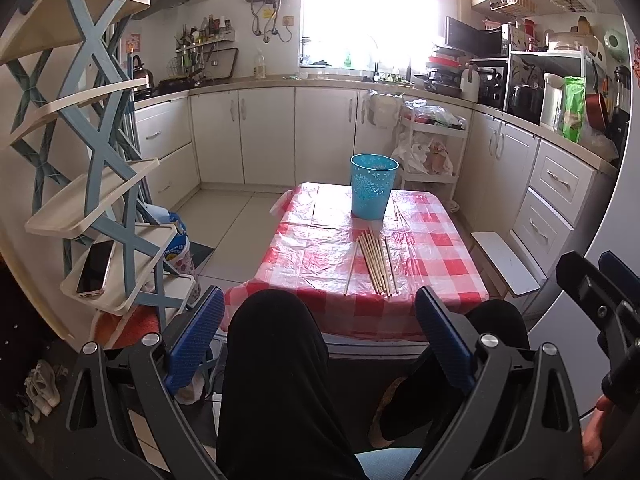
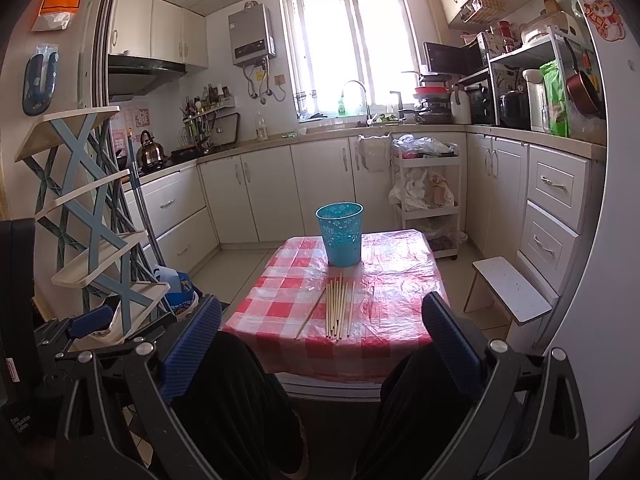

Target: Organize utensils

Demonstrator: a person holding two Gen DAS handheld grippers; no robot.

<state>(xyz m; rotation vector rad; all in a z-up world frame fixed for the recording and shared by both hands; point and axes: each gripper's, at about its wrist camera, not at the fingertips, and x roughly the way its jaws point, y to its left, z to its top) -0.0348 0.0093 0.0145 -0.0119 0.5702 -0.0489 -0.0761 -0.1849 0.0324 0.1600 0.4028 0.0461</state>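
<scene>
Several wooden chopsticks [image 1: 375,264] lie side by side on a small table with a red-and-white checked cloth [image 1: 312,264]; they also show in the right wrist view [image 2: 338,310]. A blue perforated plastic cup [image 1: 374,186] stands upright behind them, also in the right wrist view [image 2: 341,234]. My left gripper [image 1: 320,332] is open and empty, held back from the table above the person's knees. My right gripper [image 2: 322,340] is open and empty too, equally short of the table's near edge. The right gripper also shows at the right edge of the left wrist view [image 1: 600,300].
A blue-and-cream tiered rack [image 1: 92,160] stands to the left with a phone [image 1: 95,267] on a low shelf. A white stool [image 2: 512,290] stands right of the table. White cabinets [image 1: 256,136], a trolley with bags [image 1: 432,148] and a crowded counter line the far walls.
</scene>
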